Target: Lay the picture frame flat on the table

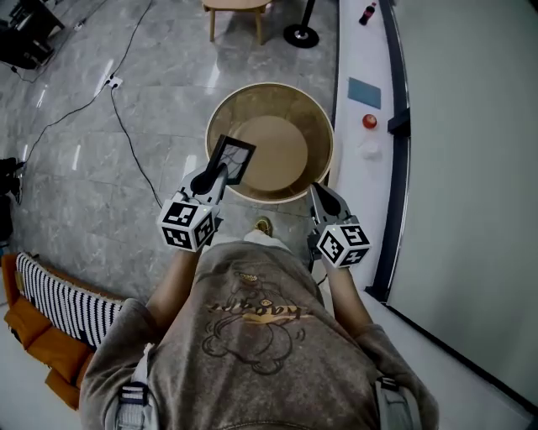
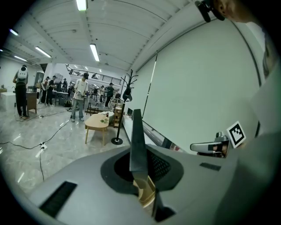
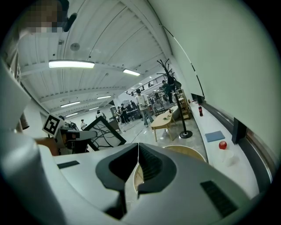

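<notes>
A black-rimmed picture frame [image 1: 231, 159] with a white branch drawing hangs tilted over the near left rim of the round wooden table [image 1: 324, 126]. My left gripper [image 1: 214, 175] is shut on the frame's lower edge. In the left gripper view the frame [image 2: 137, 140] stands edge-on between the jaws. The right gripper view shows the frame's face [image 3: 104, 132] off to the left. My right gripper [image 1: 319, 191] is shut with nothing in it, at the table's near right rim. Its jaws meet in the right gripper view [image 3: 138, 151].
A white ledge [image 1: 357, 50] along the wall carries a red apple [image 1: 370, 121], a blue pad [image 1: 364, 92] and a bottle [image 1: 367, 13]. Beyond the round table are a low wooden table [image 1: 237, 7] and a coat stand base [image 1: 301, 35]. Cables [image 1: 126, 134] cross the floor. People stand far off [image 2: 80, 101].
</notes>
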A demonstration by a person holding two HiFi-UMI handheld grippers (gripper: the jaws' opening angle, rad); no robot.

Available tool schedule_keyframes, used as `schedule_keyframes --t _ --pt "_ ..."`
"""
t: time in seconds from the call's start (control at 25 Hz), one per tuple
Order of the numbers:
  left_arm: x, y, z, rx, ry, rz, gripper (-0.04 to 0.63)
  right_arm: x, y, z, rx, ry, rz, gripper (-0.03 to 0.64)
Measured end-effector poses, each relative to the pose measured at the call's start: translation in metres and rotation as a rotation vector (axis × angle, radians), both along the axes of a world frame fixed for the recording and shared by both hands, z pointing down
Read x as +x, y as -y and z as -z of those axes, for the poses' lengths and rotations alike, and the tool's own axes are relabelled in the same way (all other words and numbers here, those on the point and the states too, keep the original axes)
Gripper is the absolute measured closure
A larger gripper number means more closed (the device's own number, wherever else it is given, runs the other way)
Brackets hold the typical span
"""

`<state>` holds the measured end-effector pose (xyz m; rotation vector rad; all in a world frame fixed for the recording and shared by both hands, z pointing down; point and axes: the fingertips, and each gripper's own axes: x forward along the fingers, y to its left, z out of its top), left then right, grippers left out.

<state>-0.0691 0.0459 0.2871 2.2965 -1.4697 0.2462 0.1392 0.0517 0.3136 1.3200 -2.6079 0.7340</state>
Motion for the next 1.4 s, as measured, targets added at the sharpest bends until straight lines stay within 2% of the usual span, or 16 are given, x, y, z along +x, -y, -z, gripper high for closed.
schedule_keyframes --t 0.32,0.64,0.96,1.4 --pt "0.001 0.024 -0.001 0.015 0.003 0.009 0.56 -0.001 0.024 -0.007 0.001 0.004 -0.003 0.597" --pt "-0.002 0.068 -0.004 0.005 -0.002 -0.034 0.56 -0.009 0.061 -0.005 0.004 0.002 -0.049 0.597" --pt "-0.008 0.111 -0.009 -0.013 -0.004 -0.081 0.56 -0.018 0.095 -0.011 -0.008 0.004 -0.091 0.597" --pt "-0.002 0.163 -0.04 -0.071 -0.023 -0.126 0.56 -0.02 0.139 -0.036 -0.058 -0.009 -0.125 0.597"
